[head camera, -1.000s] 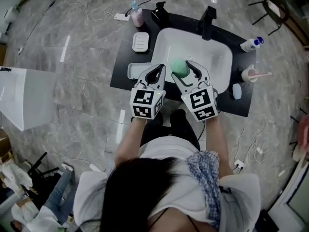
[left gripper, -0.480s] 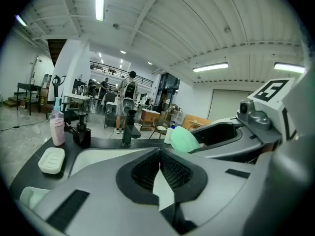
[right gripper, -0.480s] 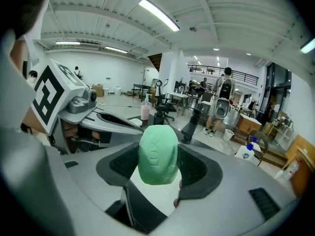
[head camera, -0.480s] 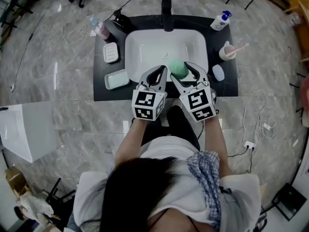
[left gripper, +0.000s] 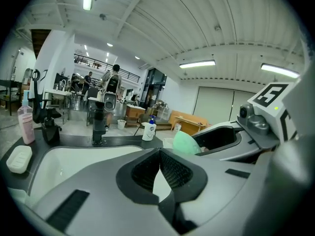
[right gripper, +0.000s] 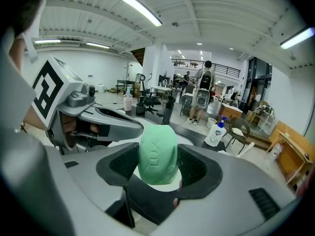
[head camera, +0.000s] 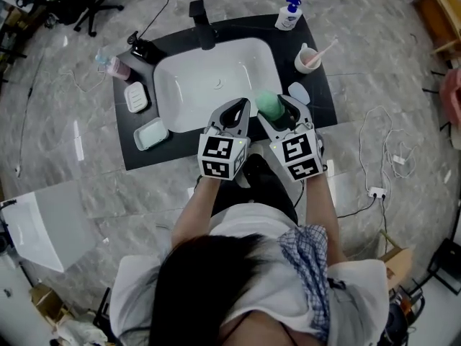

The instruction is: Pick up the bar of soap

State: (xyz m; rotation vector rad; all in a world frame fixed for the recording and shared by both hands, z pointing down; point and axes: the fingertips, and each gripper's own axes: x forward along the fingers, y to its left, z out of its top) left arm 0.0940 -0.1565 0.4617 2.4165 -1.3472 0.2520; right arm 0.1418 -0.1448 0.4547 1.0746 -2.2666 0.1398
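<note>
While the sink [head camera: 194, 85] swung leftward across the head view, the right claw [head camera: 276, 111] stayed clamped on the green bar of soap [right gripper: 157, 154] above its near rim; the left claw [left gripper: 160, 167] sat together, empty. Pickup looked complete.

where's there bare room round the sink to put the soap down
Bare: the basin, and the counter strip between faucet and pump bottle. Crowded: left of the basin, with pink bottle, dish and tray; right, with cup and pale oval.
</note>
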